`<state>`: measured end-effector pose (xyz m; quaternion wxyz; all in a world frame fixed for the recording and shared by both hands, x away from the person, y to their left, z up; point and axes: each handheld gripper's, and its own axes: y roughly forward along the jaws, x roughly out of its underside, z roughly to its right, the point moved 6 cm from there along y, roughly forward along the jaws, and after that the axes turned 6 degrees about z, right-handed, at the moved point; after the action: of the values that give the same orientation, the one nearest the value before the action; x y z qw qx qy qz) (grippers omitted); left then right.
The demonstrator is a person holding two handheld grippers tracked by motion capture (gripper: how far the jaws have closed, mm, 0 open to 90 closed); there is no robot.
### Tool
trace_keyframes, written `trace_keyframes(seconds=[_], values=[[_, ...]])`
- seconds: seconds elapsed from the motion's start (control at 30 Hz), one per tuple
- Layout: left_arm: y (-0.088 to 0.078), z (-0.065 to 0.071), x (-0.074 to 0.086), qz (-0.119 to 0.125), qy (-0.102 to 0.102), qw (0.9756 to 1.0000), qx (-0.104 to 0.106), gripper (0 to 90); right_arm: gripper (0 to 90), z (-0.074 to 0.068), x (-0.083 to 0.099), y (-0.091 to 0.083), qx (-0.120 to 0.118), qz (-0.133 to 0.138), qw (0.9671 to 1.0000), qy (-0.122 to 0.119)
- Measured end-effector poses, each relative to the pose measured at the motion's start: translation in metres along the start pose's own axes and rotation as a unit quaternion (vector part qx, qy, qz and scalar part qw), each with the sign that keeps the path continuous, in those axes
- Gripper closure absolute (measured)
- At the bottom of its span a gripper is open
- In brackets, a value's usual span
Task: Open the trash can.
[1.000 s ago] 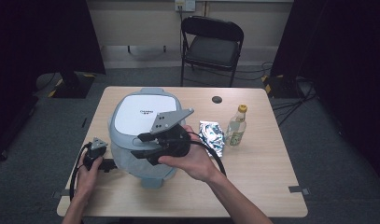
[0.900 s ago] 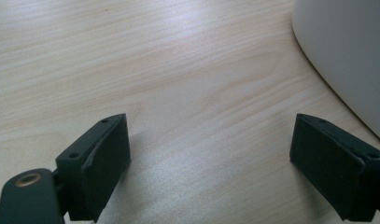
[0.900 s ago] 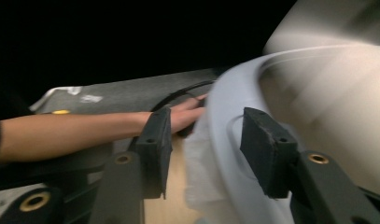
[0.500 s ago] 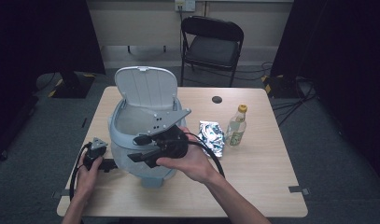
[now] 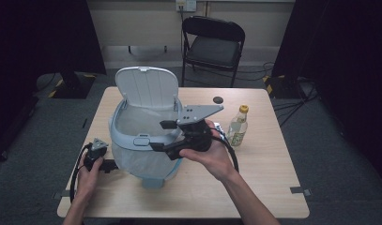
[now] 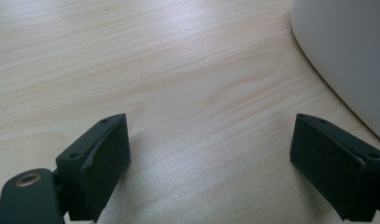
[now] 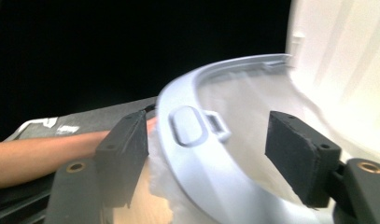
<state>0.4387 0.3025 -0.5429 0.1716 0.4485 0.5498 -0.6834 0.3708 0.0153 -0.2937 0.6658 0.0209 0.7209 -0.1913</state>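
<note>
lid up, right jaws backing off the release button

the lidded trash bin (image 5: 144, 140) stands on the bench (image 5: 268, 187) toward its left half, with a white bag lining it and its lid (image 5: 146, 86) swung up and leaning back on the hinge. the right hand-held gripper (image 5: 156, 146) hangs at the front of the rim, just beside the oval release button (image 7: 190, 126). its jaws have just been opening and now stand wide on either side of the rim, pressing on nothing. the left hand-held gripper (image 5: 114, 165) rests low on the bench at the bin's left flank, released as well, with bare wood between its jaws and the bin wall (image 6: 351, 60) just beside one of them.

nothing steadies the bin right now. if the right hand-held gripper drags across the rim as it leaves, the light bin could skid or rock toward the clear bottle (image 5: 238, 125) and the foil wrapper tucked behind the right hand. a bump on the lid could also drop it shut. a jaw catching the loose liner would tug the bag out of the rim.
</note>
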Motion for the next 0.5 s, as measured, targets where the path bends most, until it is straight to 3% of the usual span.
trace_keyframes(seconds=[0.13, 0.33, 0.5], values=[[0.0, 0.0, 0.0, 0.0, 0.0, 1.0, -0.001, 11.8, 23.9, 0.011, 0.005, -0.015, 0.021, 0.001, 0.9998, -0.001], [0.0, 0.0, 0.0, 0.0, 0.0, 1.0, 0.0, 11.8, 21.0, 0.025, 0.021, -0.039, 0.048, -0.004, 0.9986, 0.021], [0.0, 0.0, 0.0, 0.0, 0.0, 1.0, -0.001, 11.7, 19.8, 0.04, 0.037, -0.065, 0.086, 0.003, 0.9955, 0.04]])
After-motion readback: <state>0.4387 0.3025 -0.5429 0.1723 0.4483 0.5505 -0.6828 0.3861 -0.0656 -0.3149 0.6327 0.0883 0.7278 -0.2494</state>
